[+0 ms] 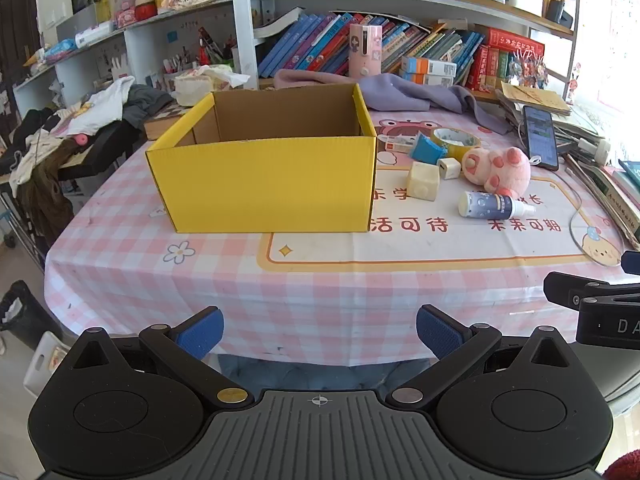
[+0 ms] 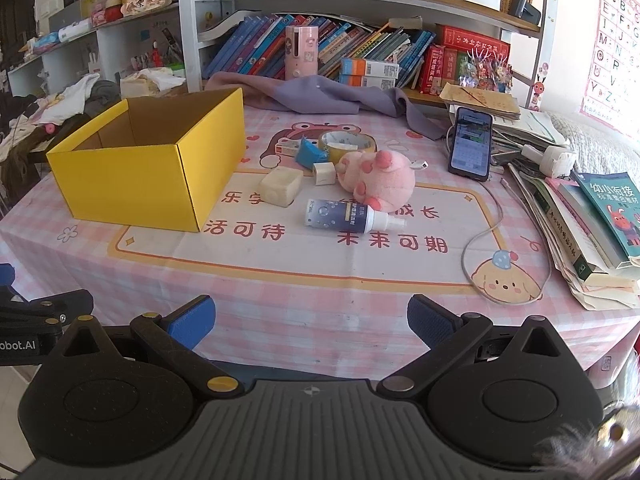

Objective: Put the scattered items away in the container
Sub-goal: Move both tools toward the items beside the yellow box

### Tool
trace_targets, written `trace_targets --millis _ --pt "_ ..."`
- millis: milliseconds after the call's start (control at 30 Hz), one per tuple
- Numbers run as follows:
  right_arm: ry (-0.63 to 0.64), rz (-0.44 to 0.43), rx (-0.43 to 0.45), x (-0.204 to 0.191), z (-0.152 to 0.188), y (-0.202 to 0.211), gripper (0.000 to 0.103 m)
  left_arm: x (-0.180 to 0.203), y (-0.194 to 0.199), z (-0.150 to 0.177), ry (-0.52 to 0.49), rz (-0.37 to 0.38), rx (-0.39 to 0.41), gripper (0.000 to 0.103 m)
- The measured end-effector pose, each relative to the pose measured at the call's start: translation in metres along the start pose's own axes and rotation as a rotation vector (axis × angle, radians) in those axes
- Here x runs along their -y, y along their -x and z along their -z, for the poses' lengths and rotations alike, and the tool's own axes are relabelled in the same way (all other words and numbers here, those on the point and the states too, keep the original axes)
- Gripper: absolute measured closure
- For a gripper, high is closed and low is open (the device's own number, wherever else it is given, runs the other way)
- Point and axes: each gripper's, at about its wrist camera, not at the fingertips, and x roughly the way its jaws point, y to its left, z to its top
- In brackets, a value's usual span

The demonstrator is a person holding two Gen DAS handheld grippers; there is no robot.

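The yellow box sits open-topped on the left of the desk, and from here nothing shows inside it. Just right of it lies the scatter: cream cube, white plug, blue packet, tape roll, pink plush and, nearest us, the spray bottle on its side. Left gripper hangs at the near edge, fingers spread wide, gripping nothing. Right gripper likewise, wide apart, nothing between.
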Motion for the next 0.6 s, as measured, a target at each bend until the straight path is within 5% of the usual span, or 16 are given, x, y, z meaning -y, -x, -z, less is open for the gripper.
trace_targets --millis 600 --pt "-0.007 0.004 0.0 -0.0005 -0.0017 -0.0016 0.0 -0.001 -0.0011 -0.0009 -0.01 0.021 0.0 0.0"
